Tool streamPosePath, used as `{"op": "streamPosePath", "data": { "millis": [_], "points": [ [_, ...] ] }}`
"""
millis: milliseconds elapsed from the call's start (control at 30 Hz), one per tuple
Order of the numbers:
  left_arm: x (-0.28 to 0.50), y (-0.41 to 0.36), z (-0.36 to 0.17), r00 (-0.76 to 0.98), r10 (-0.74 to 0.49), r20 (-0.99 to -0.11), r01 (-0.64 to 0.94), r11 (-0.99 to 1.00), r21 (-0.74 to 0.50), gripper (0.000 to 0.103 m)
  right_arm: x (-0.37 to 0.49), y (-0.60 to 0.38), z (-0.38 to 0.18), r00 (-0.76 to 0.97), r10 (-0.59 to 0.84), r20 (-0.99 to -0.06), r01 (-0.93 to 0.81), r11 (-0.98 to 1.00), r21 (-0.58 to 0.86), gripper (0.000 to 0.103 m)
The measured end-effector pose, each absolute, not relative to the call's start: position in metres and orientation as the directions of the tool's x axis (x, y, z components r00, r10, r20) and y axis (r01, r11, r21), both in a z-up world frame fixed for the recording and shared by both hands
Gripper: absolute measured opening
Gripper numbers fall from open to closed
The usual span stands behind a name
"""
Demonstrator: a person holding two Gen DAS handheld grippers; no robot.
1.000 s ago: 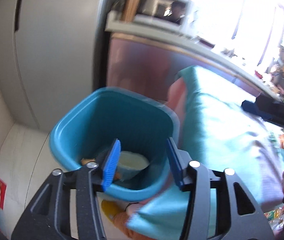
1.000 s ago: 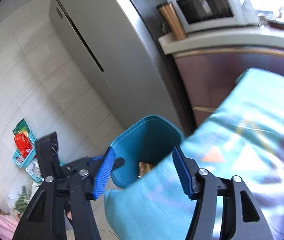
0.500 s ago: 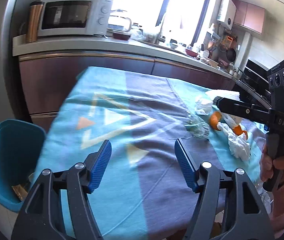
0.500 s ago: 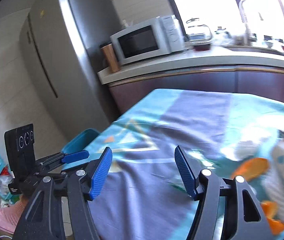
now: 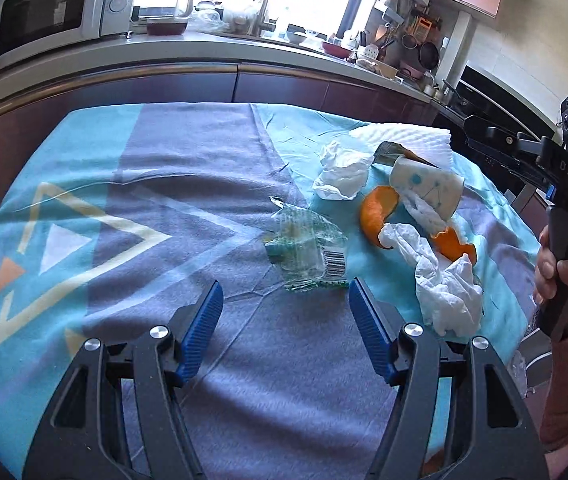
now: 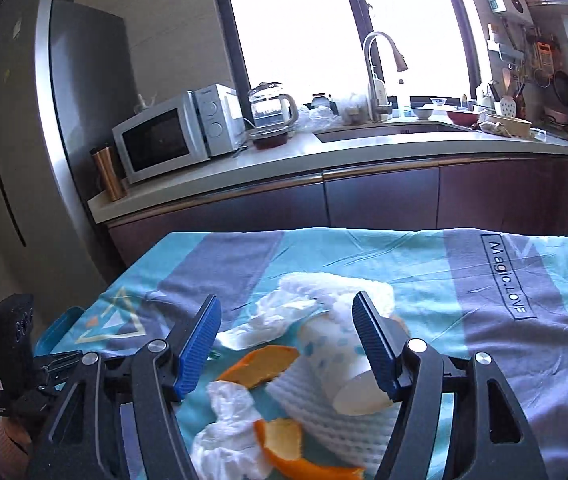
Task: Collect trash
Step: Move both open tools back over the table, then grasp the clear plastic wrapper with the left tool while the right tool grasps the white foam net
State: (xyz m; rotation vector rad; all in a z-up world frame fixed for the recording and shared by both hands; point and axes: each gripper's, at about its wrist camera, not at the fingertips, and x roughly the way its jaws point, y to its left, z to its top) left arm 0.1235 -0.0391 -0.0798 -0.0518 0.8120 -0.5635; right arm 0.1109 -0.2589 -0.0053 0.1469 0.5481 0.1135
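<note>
A teal and grey-purple tablecloth point(image 5: 188, 184) with cream triangle outlines fills the frame's centre. Right of centre lie bright orange peel point(image 5: 377, 216), white crumpled tissues point(image 5: 341, 176), a white paper cup point(image 5: 427, 188) with blue dots, and a clear green-printed wrapper point(image 5: 307, 252).

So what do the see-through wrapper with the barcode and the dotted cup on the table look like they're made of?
The wrapper looks like thin clear plastic film: glossy, crinkled, the cloth showing through, with a printed barcode. The cup looks like matte paper, white with blue dots, lying on its side; whether it has a coating cannot be told.
</note>
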Motion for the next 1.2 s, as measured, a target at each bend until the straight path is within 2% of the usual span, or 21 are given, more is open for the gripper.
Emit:
{"op": "streamPosePath", "data": {
  "millis": [233,333,400,433,467,567,733,800,1067,1200],
  "points": [
    [0.144,-0.050,-0.085,0.504,-0.494,-0.708,0.429,0.855,-0.291,0.065,0.141,-0.268,-0.021,0.817,0.100,-0.567,-0.052,0.994,0.101,0.066],
    [0.147,-0.053,-0.085,0.500,-0.486,-0.717,0.425,0.859,-0.286,0.062,0.149,-0.266,-0.026,0.807,0.095,-0.582,-0.057,0.995,0.084,0.066],
    [0.151,-0.054,-0.085,0.490,-0.489,-0.722,0.422,0.857,-0.295,0.059,0.151,-0.266,-0.028,0.806,0.096,-0.585,-0.059,0.995,0.081,0.061],
    [0.152,-0.054,-0.086,0.485,-0.493,-0.722,0.421,0.856,-0.302,0.057,0.152,-0.267,-0.027,0.805,0.098,-0.586,-0.061,0.995,0.084,0.055],
    [0.152,-0.055,-0.086,0.482,-0.498,-0.721,0.421,0.853,-0.308,0.054,0.153,-0.267,-0.028,0.802,0.104,-0.588,-0.064,0.994,0.088,0.048],
    [0.154,-0.055,-0.086,0.474,-0.505,-0.722,0.421,0.849,-0.318,0.043,0.152,-0.268,-0.028,0.800,0.112,-0.589,-0.066,0.993,0.098,0.036],
    [0.154,-0.055,-0.087,0.469,-0.515,-0.718,0.420,0.845,-0.331,0.029,0.147,-0.272,-0.023,0.807,0.127,-0.577,-0.069,0.990,0.122,0.021],
    [0.152,-0.054,-0.086,0.470,-0.523,-0.711,0.428,0.840,-0.335,0.021,0.143,-0.274,-0.019,0.815,0.129,-0.565,-0.066,0.989,0.130,0.020],
    [0.142,-0.050,-0.081,0.488,-0.541,-0.685,0.446,0.829,-0.337,0.018,0.127,-0.269,-0.002,0.841,0.166,-0.514,-0.092,0.982,0.167,0.016],
    [0.135,-0.043,-0.076,0.496,-0.552,-0.670,0.450,0.823,-0.346,0.011,0.118,-0.262,0.008,0.852,0.202,-0.483,-0.123,0.974,0.191,0.016]
  ]
}}
